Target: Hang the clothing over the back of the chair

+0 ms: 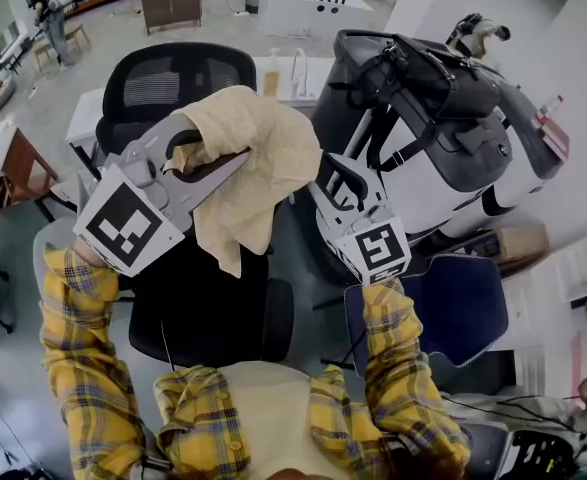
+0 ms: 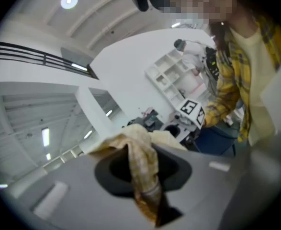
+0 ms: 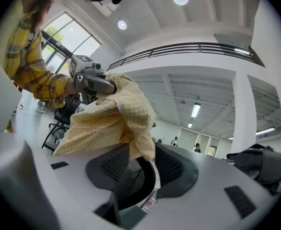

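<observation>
A pale yellow checked garment [image 1: 258, 158] hangs bunched over the black office chair [image 1: 173, 83], above its seat and in front of the mesh backrest. My left gripper [image 1: 218, 148] is shut on a twisted fold of the garment [image 2: 142, 162], which runs down between its jaws. My right gripper [image 1: 331, 173] is at the garment's right edge with its jaws parted. In the right gripper view a hem of the garment [image 3: 140, 143] with a white label dangles loose in that gap, and black mesh shows behind it. The left gripper [image 3: 99, 83] holds the garment up across from it.
A black bag [image 1: 423, 78] lies on a white and dark bulky body at the right. A blue padded seat [image 1: 453, 303] is at the lower right. A white table [image 1: 303, 68] with bottles stands behind the chair, and a brown desk [image 1: 18, 168] is at the left.
</observation>
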`<act>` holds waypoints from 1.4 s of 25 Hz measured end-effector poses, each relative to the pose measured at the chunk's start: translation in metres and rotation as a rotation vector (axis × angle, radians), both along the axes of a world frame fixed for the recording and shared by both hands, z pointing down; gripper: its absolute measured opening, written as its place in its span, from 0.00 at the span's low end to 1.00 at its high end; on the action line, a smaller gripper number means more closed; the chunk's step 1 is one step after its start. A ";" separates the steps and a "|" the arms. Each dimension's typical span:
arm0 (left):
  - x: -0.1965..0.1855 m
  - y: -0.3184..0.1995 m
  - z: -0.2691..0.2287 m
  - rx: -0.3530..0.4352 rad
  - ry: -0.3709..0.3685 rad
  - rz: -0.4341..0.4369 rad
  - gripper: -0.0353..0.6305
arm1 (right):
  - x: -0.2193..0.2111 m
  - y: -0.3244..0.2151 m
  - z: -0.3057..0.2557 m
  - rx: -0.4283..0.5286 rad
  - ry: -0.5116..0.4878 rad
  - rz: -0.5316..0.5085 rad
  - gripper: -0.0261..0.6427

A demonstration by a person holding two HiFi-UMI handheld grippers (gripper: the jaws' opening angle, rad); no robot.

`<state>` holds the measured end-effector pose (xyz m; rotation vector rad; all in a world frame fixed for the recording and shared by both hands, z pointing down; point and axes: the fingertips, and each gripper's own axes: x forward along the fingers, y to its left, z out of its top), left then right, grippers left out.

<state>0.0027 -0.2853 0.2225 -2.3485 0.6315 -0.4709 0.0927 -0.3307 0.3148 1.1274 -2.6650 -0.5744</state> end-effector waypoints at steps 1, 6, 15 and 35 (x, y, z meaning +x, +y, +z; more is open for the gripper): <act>0.000 0.005 0.003 -0.007 -0.010 0.007 0.17 | -0.006 0.002 0.004 0.005 0.029 -0.024 0.28; -0.003 0.028 0.017 -0.063 -0.059 0.055 0.17 | -0.033 0.006 0.018 0.032 0.100 -0.116 0.38; -0.004 0.048 0.018 -0.145 -0.049 0.137 0.17 | -0.069 0.010 0.013 0.068 0.123 -0.309 0.40; 0.009 0.033 0.039 -0.260 0.049 0.133 0.17 | -0.019 -0.032 -0.051 0.155 0.069 -0.065 0.09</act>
